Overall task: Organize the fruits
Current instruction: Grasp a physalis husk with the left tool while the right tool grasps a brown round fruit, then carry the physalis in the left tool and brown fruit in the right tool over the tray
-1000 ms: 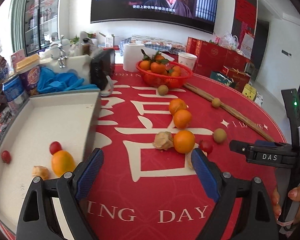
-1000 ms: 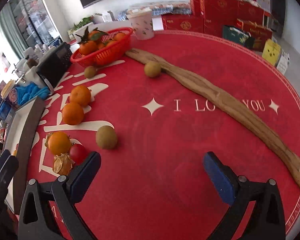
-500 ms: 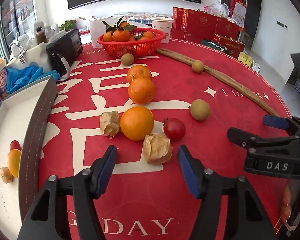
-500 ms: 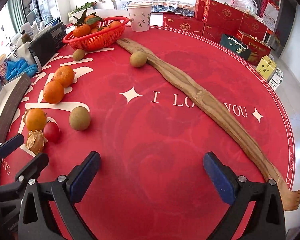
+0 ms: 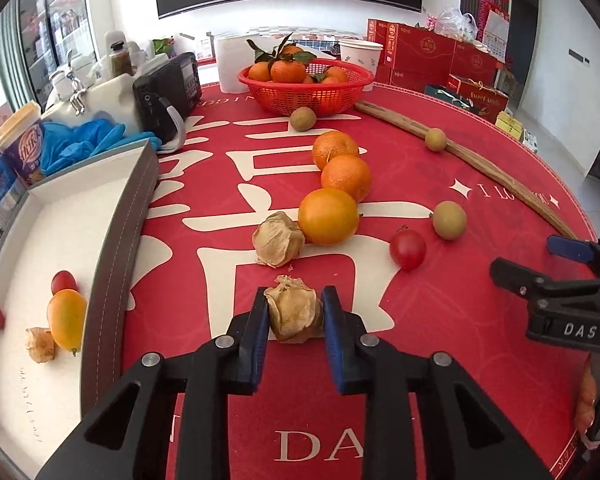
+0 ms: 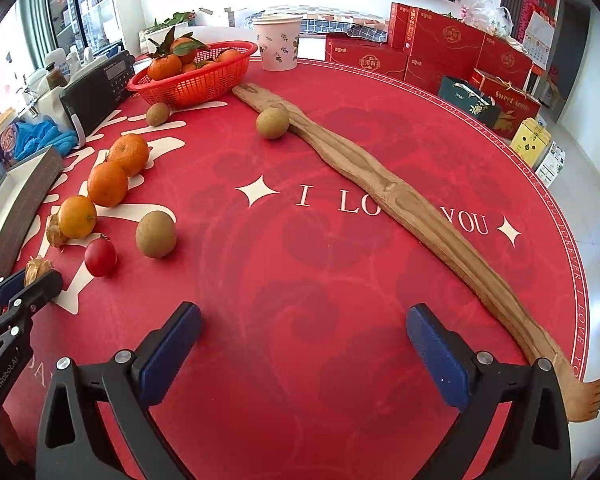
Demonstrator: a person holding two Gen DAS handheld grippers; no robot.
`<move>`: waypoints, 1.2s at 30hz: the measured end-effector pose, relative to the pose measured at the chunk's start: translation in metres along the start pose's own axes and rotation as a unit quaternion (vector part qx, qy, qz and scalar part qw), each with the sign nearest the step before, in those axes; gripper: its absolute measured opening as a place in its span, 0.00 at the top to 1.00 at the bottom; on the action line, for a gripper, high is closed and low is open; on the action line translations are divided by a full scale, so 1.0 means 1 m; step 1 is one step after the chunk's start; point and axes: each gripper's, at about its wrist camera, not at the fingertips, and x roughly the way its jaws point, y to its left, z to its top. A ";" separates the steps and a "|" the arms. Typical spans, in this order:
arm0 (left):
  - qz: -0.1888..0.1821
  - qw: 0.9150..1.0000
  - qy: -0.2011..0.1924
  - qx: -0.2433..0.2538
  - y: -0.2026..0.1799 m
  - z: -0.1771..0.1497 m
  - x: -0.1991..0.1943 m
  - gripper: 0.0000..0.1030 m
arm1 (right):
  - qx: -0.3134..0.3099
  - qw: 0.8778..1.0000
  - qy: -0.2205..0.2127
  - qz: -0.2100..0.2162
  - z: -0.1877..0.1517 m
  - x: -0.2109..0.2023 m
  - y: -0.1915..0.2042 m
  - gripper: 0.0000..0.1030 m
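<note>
My left gripper (image 5: 294, 312) is shut on a dry husked physalis (image 5: 294, 314) resting on the red tablecloth. Just beyond it lie a second husked physalis (image 5: 278, 239), three oranges (image 5: 328, 216), a cherry tomato (image 5: 407, 243) and a brown kiwi-like fruit (image 5: 449, 219). The white tray (image 5: 112, 216) to the left holds a yellow-orange fruit (image 5: 66, 318), a physalis and two small tomatoes. My right gripper (image 6: 302, 350) is open and empty over bare cloth. It also shows at the right of the left wrist view (image 5: 540, 276).
A red basket of tangerines (image 5: 306, 88) stands at the back, with two more brown fruits (image 5: 303, 119) near it. A long wooden back-scratcher (image 6: 400, 204) lies across the right side. A radio (image 5: 166, 96), blue gloves, cups and boxes crowd the far left edge.
My left gripper swung from over the tray to the fruit cluster, moved forward and closed on the near physalis. My right gripper turned slightly and stayed open.
</note>
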 end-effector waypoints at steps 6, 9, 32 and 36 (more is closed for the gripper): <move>-0.004 1.000 0.000 0.004 0.004 -0.001 -0.001 0.72 | -0.053 0.998 -0.001 0.034 0.015 0.011 0.038 0.00; -0.006 1.000 0.000 0.003 0.005 -0.001 -0.001 0.71 | -0.070 0.997 0.000 0.043 0.027 0.018 0.055 0.01; -0.015 1.000 -0.001 -0.003 0.008 -0.001 -0.001 0.71 | -0.061 0.996 -0.028 0.063 0.024 0.005 0.061 0.74; -0.012 1.000 -0.001 -0.001 0.008 -0.001 -0.001 0.71 | -0.055 0.996 -0.026 0.066 0.024 0.005 0.060 0.74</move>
